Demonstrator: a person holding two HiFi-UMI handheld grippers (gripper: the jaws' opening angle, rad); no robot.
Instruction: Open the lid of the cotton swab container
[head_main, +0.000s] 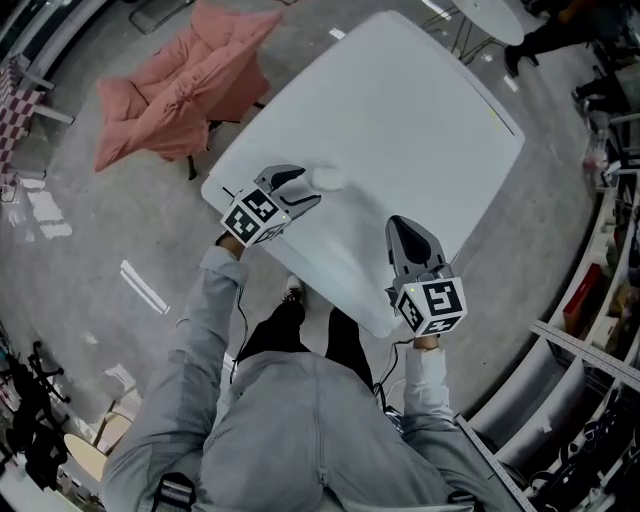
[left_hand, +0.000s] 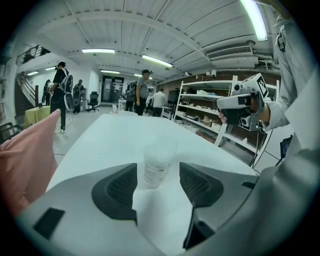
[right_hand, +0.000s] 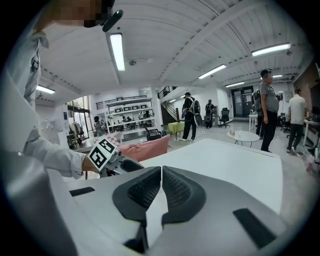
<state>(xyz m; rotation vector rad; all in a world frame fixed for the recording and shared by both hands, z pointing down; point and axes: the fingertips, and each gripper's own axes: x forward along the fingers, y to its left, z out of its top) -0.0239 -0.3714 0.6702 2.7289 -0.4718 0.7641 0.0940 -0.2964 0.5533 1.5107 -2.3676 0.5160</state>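
1. We are holding our left gripper with its jaws spread wide and nothing in its grip. The two dark pads are framing the cotton swab container from either side, and neither pad is touching it.
2. We are keeping our right gripper with its jaws pressed together and empty. It is hanging over the near edge of the table, well apart from the container.
3. The container is standing upright on the white table, near the table's left edge and just past the left jaw tips. It is a small clear pot with white contents.
4. We are judging the task as barely begun. The lid is still sitting on top as far as we can tell, and nothing is gripping the pot yet.
5. What is left, in our view, is closing the left jaws on the pot's body to steady it. The right gripper then needs to come across and work the lid off.
6. We are seeing a paper label with dark print around the pot's lower half, but it is too blurred to read. The cubes on both grippers are showing black-and-white square patterns and no words.
7. Further out, a pink cushioned seat is lying on the floor beyond the table.
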